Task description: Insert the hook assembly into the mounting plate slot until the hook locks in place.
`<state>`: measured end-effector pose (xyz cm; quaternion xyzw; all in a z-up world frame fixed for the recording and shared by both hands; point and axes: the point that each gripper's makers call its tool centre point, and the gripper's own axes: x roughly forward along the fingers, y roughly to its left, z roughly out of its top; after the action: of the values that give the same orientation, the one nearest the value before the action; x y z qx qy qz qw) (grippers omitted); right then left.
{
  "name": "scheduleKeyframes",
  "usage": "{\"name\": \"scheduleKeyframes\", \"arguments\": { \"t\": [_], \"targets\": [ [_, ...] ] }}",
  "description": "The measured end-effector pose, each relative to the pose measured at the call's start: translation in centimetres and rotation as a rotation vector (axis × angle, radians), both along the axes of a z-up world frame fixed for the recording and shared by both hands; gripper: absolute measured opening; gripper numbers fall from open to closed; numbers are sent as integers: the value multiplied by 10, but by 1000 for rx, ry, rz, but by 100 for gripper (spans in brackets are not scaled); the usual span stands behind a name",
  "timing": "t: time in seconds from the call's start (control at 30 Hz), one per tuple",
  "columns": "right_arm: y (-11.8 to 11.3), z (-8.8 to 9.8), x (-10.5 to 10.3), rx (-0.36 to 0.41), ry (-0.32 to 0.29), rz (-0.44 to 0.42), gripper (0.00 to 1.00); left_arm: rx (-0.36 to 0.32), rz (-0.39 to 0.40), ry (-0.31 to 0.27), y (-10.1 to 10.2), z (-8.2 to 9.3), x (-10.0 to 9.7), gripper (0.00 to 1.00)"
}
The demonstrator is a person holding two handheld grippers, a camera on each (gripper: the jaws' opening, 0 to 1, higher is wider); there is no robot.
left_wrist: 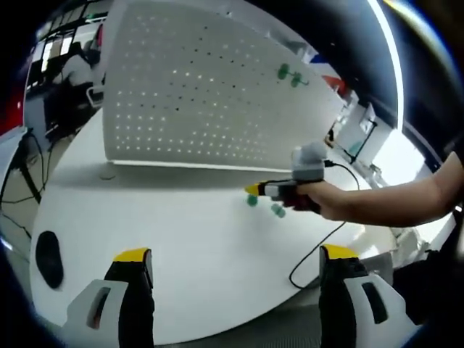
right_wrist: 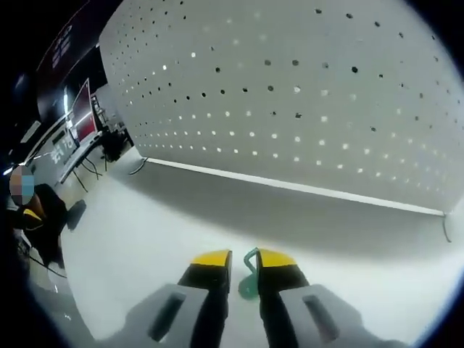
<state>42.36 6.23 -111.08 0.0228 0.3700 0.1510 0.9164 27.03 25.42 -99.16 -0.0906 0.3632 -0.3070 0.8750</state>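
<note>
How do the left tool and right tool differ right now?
The left tool has its jaws spread wide with nothing between them; the right tool is closed on a green hook. The left tool hangs back over the table; the right tool sits nearer the pegboard. Both have yellow tips.

Open white table point(left_wrist: 181, 232) before upright pegboard point(left_wrist: 188, 94); cable point(left_wrist: 319, 250) (loose) trailing at right

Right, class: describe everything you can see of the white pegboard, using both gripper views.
The pegboard is a large white panel, seemingly thin sheet metal or plastic, pierced by regular rows of small round holes. It stands upright on the white table, its bottom edge meeting the tabletop. Two green hooks hang near its upper right in the left gripper view. Neither gripper touches it.
</note>
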Motion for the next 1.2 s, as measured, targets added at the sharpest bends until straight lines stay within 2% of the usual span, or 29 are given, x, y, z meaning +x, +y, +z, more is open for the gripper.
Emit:
{"name": "scheduleKeyframes", "arguments": {
  "t": [0.17,0.7,1.03,1.1,1.2],
  "targets": [
    [3,1,2,13,-2,5,4,2,2,-3,0,2,1,96],
    [-2,8,-2,3,-11,25,0,1,-4,-13,-7,6,2,96],
    [-8,34,-2,25,-75,5,0,21,-5,-36,-8,12,2,100],
    [-6,40,-3,32,-85,23,0,15,-8,-45,-11,17,3,100],
    [-6,50,-4,3,-123,54,0,15,-18,-62,-16,23,4,100]
  ]
}}
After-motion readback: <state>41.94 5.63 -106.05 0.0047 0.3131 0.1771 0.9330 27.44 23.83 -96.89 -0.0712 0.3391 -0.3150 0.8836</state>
